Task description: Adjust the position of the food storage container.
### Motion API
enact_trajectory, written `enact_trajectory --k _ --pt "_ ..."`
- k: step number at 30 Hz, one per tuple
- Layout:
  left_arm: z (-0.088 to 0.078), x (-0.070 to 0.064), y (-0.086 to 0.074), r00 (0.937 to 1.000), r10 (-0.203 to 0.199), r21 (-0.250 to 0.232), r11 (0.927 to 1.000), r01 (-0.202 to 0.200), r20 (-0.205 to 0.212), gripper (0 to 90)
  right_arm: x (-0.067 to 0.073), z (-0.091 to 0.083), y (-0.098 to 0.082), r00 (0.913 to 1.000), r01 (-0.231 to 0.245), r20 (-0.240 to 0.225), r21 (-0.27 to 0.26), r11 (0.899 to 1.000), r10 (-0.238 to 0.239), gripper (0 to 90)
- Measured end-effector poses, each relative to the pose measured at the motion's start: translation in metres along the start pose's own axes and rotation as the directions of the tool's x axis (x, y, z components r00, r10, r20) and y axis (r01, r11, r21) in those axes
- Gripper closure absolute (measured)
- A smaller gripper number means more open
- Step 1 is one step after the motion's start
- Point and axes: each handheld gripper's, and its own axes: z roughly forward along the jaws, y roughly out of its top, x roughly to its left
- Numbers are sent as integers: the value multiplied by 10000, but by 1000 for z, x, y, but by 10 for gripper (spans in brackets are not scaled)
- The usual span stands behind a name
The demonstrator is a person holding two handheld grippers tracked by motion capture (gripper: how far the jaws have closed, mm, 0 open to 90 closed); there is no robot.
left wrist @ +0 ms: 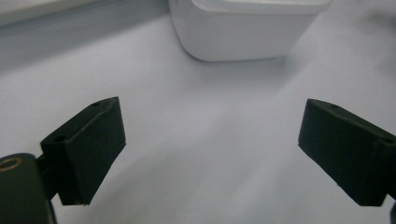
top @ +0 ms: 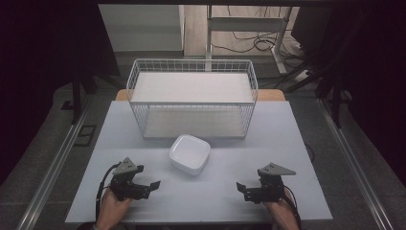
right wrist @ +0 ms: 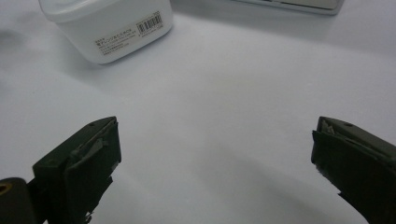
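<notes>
Grippers, left (top: 152,185) and right (top: 240,188), jaws wide, empty, at seven and five o'clock of white container (top: 190,153); probably light, rigid, slick; best gripped by rim.

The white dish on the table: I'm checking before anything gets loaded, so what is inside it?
The white dish looks empty from the high view: only its bare white inside shows. Both gripper views see just its outer wall, the right one with a barcode label.

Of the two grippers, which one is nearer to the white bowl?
The left gripper is nearer to the white bowl: its open jaws sit just below the bowl's left corner, while the right gripper rests farther off to the bowl's lower right.
</notes>
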Motion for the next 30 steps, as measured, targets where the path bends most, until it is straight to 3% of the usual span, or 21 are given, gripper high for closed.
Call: enact_trajectory --k 6,13,18,21,23,24,29,30 --pt "9 4 -2 9992 336 413 9986 -327 -206 61 -6 5 -1 9997 238 40 20 9997 -238 7" --pt "8 5 0 9998 188 405 9990 -189 43 55 -4 7 0 9984 562 72 178 9983 -564 0" --pt "9 6 1 9999 138 544 9984 -140 40 52 -4 7 1 9992 407 -30 242 9989 -406 0" --pt "10 7 5 9995 302 648 9974 -299 -41 42 -5 8 3 9997 242 -83 394 9989 -239 0" --pt "9 9 9 9997 259 586 9979 -257 -23 37 -3 8 8 9997 253 -49 494 9985 -251 0" --pt "8 13 14 9998 31 385 9993 -38 178 36 -2 8 10 9996 267 -5 496 9984 -267 2" --pt "9 19 23 10000 -28 367 9993 31 -89 112 1 13 18 9998 205 -29 677 9975 -203 59" --pt "9 21 27 9999 -13 331 9994 18 -142 139 2 17 21 9997 217 -119 720 9972 -209 128"
